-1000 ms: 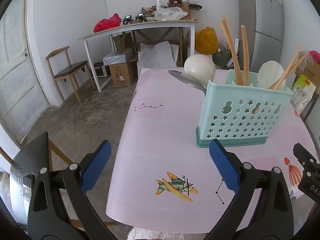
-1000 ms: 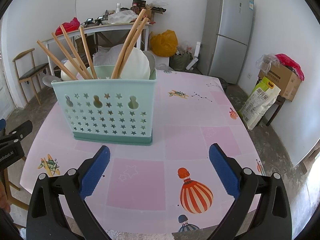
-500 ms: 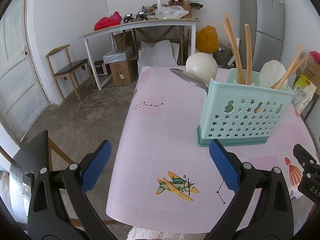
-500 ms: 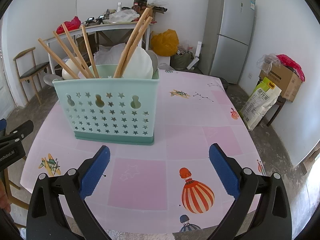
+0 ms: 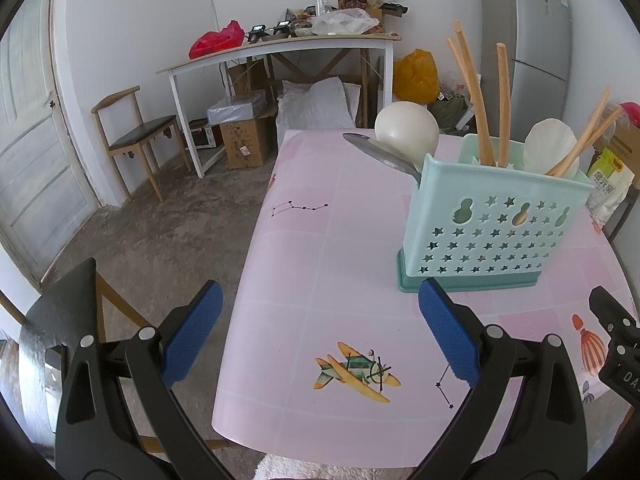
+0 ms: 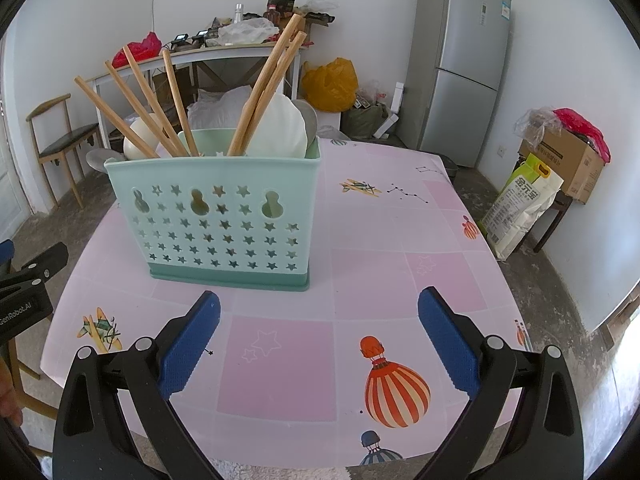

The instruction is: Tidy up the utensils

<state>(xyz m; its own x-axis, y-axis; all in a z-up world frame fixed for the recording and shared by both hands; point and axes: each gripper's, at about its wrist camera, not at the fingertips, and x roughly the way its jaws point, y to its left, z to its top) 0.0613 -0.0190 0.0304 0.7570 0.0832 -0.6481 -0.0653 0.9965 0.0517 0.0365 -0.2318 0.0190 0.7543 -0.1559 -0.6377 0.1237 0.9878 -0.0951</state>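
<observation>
Hovering over the table, left gripper and right gripper both spread wide, gripping nothing; basket standing upright, holding chopsticks and spoons.

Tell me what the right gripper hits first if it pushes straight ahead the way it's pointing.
Probably the pink tablecloth: the open right gripper aims at bare cloth just right of the green utensil caddy. Depth is unclear, so its left finger might graze the caddy.

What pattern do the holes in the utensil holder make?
Rows of small stars under three gourd-shaped holes, on the mint-green utensil holder; clearest in the right wrist view.

Left hand-held gripper spread wide, empty, above table; utensil caddy ahead right
</observation>
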